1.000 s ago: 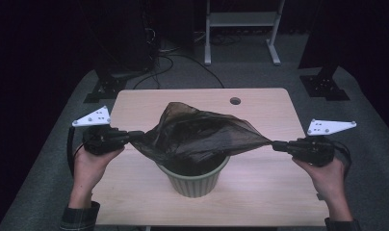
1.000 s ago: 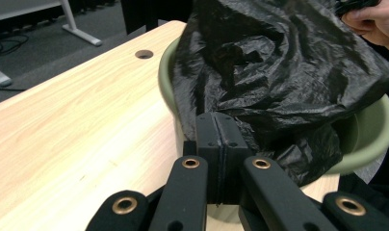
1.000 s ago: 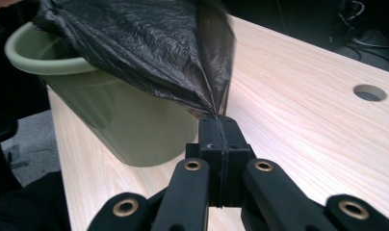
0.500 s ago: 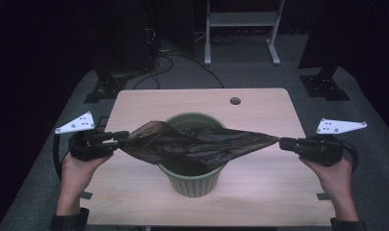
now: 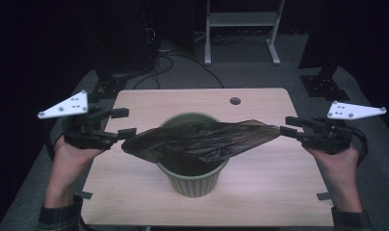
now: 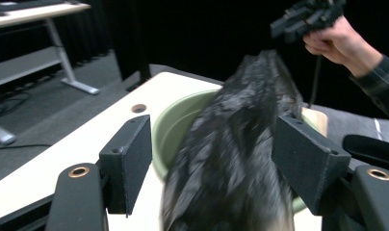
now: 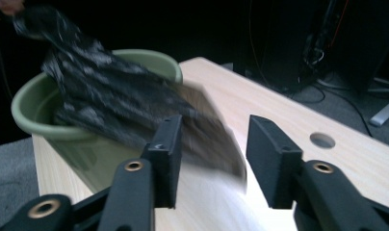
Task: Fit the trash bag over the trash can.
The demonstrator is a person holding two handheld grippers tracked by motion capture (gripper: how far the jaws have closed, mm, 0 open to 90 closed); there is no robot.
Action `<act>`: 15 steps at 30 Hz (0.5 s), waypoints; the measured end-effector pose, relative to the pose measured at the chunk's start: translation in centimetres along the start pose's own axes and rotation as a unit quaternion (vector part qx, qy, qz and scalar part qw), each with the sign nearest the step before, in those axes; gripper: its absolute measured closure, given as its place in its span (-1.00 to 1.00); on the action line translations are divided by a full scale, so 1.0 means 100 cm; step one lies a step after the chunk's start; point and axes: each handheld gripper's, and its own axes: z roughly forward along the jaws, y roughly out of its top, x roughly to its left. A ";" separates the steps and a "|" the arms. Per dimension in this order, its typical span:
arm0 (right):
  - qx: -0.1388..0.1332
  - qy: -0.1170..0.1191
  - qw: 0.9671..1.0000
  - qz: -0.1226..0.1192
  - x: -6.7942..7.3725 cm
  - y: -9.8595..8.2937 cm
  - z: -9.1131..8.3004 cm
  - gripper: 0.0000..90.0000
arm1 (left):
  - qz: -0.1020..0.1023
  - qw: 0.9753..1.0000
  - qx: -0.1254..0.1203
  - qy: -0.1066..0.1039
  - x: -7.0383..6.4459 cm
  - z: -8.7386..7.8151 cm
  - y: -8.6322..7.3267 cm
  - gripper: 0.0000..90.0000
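Note:
A black plastic bag lies slack across the top of a green bin in the middle of the table. Its ends reach toward both grippers. My left gripper is at the table's left edge with its jaws open. In the left gripper view the blurred bag hangs loose between those wide jaws over the bin rim. My right gripper is open at the right edge. In the right gripper view a bag corner floats between the parted jaws, beside the bin.
A round cable hole sits at the table's far side. On the floor behind are cables, a white desk frame and black stand bases. Small tape marks sit near the table's front corners.
Both grippers spread the bag outward and lowered it, then opened. The bag, raised in a hump a second ago, has sagged flat onto the bin.

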 end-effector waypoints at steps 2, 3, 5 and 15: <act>-0.003 -0.002 1.000 -0.002 0.001 0.003 -0.001 0.13 | 0.011 1.000 0.016 -0.010 -0.002 0.016 0.004 -0.35; -0.007 0.003 1.000 -0.003 0.002 0.007 0.000 0.08 | 0.019 0.999 0.034 -0.009 -0.003 0.029 0.005 -0.35; -0.009 0.003 1.000 -0.007 0.003 0.010 0.002 0.06 | 0.020 0.999 0.042 -0.008 -0.003 0.036 0.004 -0.35; 0.043 0.059 0.997 -0.028 0.002 0.022 0.070 0.00 | 0.004 0.997 0.077 -0.015 0.012 0.065 -0.014 0.46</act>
